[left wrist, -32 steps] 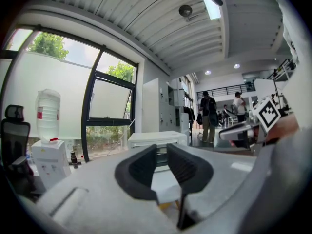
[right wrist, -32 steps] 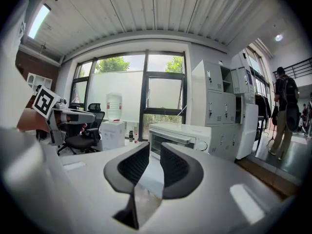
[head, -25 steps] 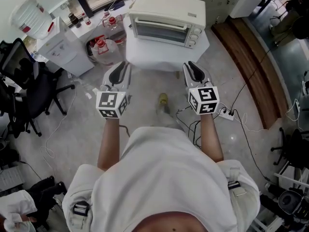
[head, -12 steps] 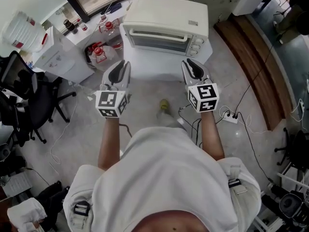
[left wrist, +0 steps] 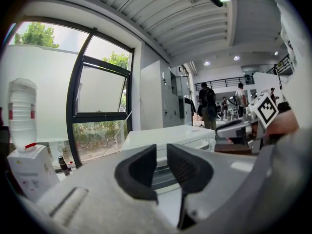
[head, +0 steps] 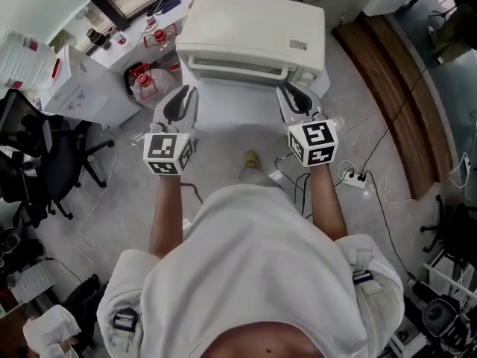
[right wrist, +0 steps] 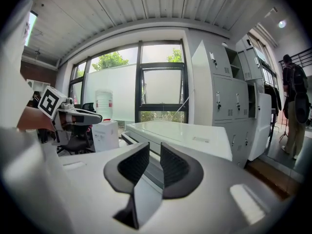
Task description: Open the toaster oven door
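Person's left gripper (head: pixel 183 97) and right gripper (head: pixel 292 97) held just before a cream toaster oven (head: pixel 253 28), door shut, both pairs of jaws slightly apart, gripping nothing

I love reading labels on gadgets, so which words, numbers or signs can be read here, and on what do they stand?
Nothing here reads as words or numbers.
Small label on top of the toaster oven: too small to read.
Marker cube on the left tool: black-and-white squares, no letters.
Marker cube on the right tool: the same.
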The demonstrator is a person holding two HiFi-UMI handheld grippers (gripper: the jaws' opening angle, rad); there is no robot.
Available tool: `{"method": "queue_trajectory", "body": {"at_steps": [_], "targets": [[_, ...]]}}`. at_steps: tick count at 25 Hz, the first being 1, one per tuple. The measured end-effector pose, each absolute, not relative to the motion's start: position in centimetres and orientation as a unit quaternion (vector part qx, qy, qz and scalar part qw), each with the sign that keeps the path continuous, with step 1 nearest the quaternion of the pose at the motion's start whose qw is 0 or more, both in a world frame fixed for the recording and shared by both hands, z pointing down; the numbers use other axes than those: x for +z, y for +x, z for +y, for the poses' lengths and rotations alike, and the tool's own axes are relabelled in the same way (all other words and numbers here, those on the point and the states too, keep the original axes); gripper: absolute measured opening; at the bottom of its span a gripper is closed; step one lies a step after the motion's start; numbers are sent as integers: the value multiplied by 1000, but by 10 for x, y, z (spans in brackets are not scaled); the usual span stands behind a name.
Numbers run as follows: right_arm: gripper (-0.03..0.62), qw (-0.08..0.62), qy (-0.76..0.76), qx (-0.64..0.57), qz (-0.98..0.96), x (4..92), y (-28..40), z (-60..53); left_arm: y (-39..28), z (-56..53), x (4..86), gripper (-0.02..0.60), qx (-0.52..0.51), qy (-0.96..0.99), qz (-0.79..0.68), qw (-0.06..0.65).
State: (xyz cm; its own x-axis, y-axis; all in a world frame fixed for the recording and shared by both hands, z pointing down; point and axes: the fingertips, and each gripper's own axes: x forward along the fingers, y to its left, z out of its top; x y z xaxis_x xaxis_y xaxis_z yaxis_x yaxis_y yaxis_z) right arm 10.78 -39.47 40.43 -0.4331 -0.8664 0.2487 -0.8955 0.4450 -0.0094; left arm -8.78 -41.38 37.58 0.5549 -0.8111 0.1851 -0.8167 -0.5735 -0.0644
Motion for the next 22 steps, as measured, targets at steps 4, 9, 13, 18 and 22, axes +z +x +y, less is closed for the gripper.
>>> {"method": "queue_trajectory", "body": {"at_steps": [4,9,13,18,22], "targets": [[57,108,513,66,-849,400,114,-423,-79,-441,373,64,107,882,-459,12],[57,110,497,70,-858,401,122,-451,-64,-469,369,64,105,881,-461,10],[57,111,490,72,-862,403,123,-466,-58,-485,371,64,113,883,-455,9],[57,113,486,81,-863,404,124,-477,-59,-499,369,63,123,885,-448,9],[56,112,492,83,-859,399,121,-483,-58,-510,365,64,125,892,-435,9]]}}
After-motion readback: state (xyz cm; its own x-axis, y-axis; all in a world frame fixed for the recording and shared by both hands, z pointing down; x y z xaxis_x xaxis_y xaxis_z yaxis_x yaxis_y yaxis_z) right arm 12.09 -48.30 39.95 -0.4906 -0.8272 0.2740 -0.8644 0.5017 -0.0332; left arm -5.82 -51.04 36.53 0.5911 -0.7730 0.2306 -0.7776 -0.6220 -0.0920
